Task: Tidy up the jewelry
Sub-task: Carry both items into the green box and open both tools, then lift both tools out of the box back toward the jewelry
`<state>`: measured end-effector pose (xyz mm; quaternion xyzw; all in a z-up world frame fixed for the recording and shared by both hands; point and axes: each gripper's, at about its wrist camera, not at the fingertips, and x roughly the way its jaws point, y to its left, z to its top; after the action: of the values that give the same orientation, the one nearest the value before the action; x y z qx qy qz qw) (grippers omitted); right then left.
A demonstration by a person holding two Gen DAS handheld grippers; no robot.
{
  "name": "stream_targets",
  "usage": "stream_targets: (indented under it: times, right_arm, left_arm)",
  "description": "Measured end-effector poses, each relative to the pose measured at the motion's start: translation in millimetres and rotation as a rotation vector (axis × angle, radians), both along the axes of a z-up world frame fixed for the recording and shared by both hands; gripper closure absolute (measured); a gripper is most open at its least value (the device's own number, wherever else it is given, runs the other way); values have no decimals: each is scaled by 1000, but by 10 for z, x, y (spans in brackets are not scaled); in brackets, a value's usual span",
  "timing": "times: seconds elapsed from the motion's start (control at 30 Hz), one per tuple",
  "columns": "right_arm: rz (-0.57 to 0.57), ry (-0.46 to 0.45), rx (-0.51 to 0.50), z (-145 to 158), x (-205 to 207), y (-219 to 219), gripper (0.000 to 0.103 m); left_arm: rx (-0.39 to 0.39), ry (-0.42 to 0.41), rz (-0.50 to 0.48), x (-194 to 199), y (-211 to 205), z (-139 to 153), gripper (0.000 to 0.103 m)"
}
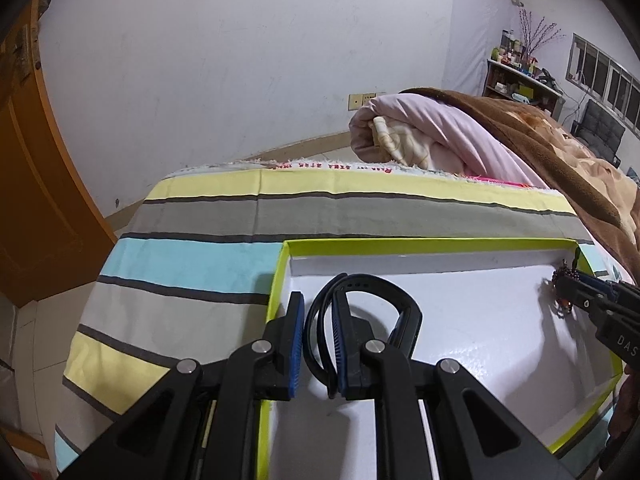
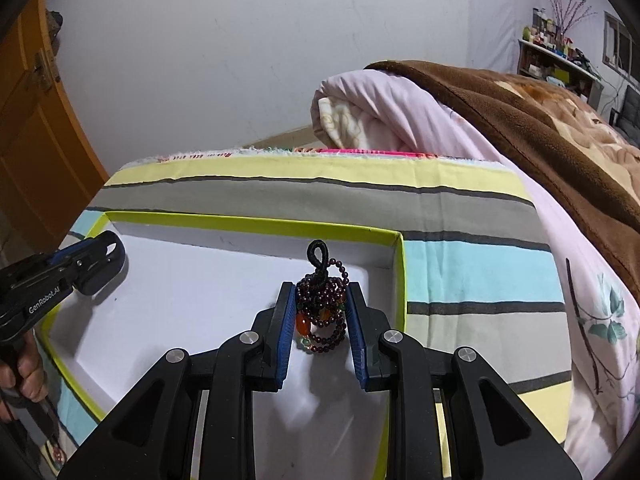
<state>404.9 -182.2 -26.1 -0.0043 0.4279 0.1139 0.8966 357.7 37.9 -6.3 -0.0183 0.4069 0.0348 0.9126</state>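
Observation:
A shallow white tray with a lime-green rim (image 1: 400,245) (image 2: 248,222) lies on a striped bedsheet. My left gripper (image 1: 318,308) is over the tray's left part, its jaws slightly apart, with a black wristband (image 1: 374,292) looped around its right finger. My right gripper (image 2: 322,300) is over the tray's right part and holds a bundle of dark red beads (image 2: 324,304) with orange and green stones and a black cord loop. The right gripper and beads also show in the left wrist view (image 1: 566,292), the left gripper in the right wrist view (image 2: 102,258).
The striped sheet (image 1: 200,260) covers the bed. A rolled pink quilt (image 2: 380,108) and brown blanket (image 2: 540,128) lie behind and to the right. An orange door (image 1: 32,180) is at the left. A hand (image 2: 24,372) holds the left gripper.

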Motion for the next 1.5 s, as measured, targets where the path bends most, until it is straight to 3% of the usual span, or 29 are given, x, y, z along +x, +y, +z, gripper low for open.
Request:
stream_targets:
  times: [0.17,0.33,0.43,0.93,1.2,1.5]
  right_arm:
    - [-4,-22,9,52,-38,-32,68]
    - [-1,-58,28,197,-208,-86,67]
    - [13,-93,36,305,-405,-92,67]
    - [82,-237,69,663,-1824,-47,67]
    - [80,-256,70,660,-2432,-87,67]
    - [65,-250,107,582,-2809,-204,67]
  left_arm:
    - [-13,-12,-17,-13,-4,7,88]
    - [-39,-52,-25,-130,41,137,88]
    - [-42,-86,-31,-269,38,241,82]
    - [-28,-250,-61,-1534,-123,649,80]
    - [-52,-257,-81,-2048,-191,599,80]
    - [-56,-251,-76,-2431,-188,487,80]
